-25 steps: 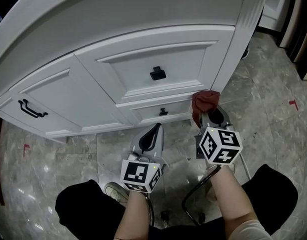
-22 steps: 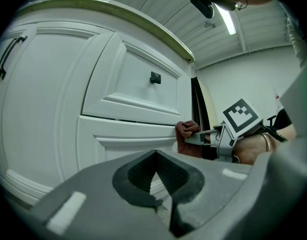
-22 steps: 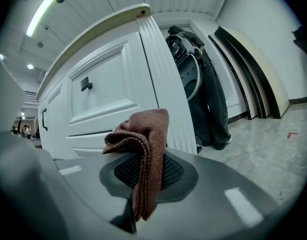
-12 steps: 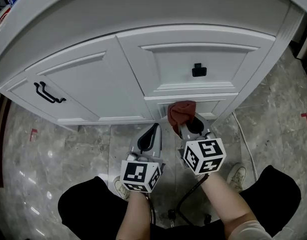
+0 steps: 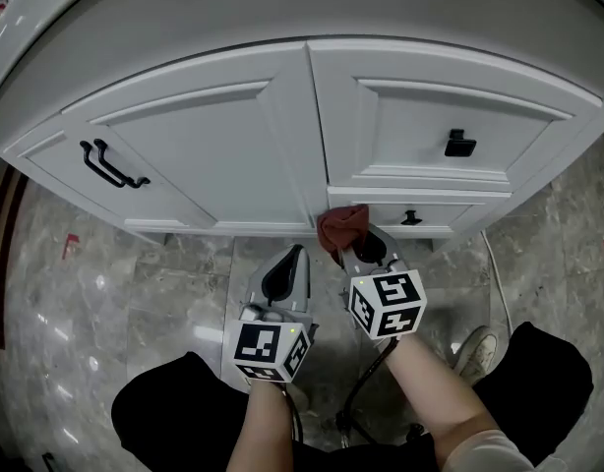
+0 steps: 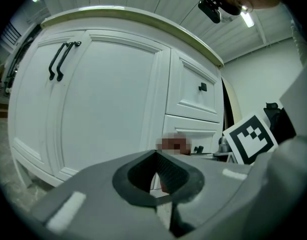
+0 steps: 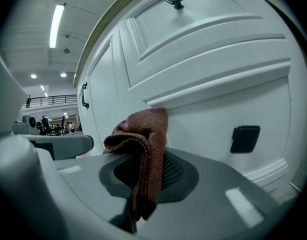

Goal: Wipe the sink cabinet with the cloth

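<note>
- Where the white sink cabinet (image 5: 233, 155) curves across the top of the head view, it shows a wide door on the left and two stacked drawers on the right.
- Below it, grey marbled floor (image 5: 135, 293) runs under the person's arms and dark-clad knees.
- The door carries a pair of black bar handles (image 5: 113, 163) near its left edge.
- The right gripper (image 5: 353, 244) reaches toward the cabinet's lower edge, its jaws clamped on the cloth (image 5: 341, 226).
- The left gripper (image 5: 290, 264) is held low just beside it, short of the cabinet, jaws closed together with nothing between them.
- The reddish-brown cloth bunches above the right jaws and lies up against the lower drawer's front, at its left end beside the door.
- A light shoe (image 5: 476, 347) rests on the floor to the right.
- The upper drawer has a square black knob (image 5: 459, 145).
- The lower drawer's small knob (image 5: 411, 218) sits right of the cloth.
</note>
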A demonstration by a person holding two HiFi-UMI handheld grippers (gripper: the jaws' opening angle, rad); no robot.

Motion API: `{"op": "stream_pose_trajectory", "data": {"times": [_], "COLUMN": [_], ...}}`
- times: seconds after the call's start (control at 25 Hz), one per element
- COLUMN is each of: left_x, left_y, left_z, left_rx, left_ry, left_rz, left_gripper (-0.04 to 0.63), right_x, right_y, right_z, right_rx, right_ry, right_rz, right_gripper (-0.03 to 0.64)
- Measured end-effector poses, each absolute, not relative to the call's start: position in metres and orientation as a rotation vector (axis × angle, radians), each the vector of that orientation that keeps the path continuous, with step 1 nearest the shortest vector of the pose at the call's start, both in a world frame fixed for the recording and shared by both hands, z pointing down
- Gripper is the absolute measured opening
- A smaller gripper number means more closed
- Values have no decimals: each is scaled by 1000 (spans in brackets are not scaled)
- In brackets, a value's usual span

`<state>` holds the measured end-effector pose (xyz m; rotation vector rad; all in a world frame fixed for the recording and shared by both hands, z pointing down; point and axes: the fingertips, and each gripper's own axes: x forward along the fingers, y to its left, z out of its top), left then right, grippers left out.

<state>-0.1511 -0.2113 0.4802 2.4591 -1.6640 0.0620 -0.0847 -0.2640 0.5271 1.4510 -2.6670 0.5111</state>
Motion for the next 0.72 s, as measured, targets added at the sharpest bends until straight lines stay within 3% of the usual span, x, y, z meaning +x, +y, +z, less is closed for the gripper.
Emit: {"op": "stream_pose_trajectory", "data": {"times": [0.4, 0.72], "left_x": [-125, -102], "left_y": [-215, -219], "left_z": [485, 487], "left_rx": [2506, 2531], "left_ry": [-1585, -1546], "left_rz": [67, 81], "left_gripper": [0, 0], "right_x": [-39, -7], "right_y": [-270, -270], "right_z": [534, 546], "right_rx": [1590, 1699], "right_ry": [-2561, -2476], "right_rz": [521, 726], "right_gripper": [83, 81]}}
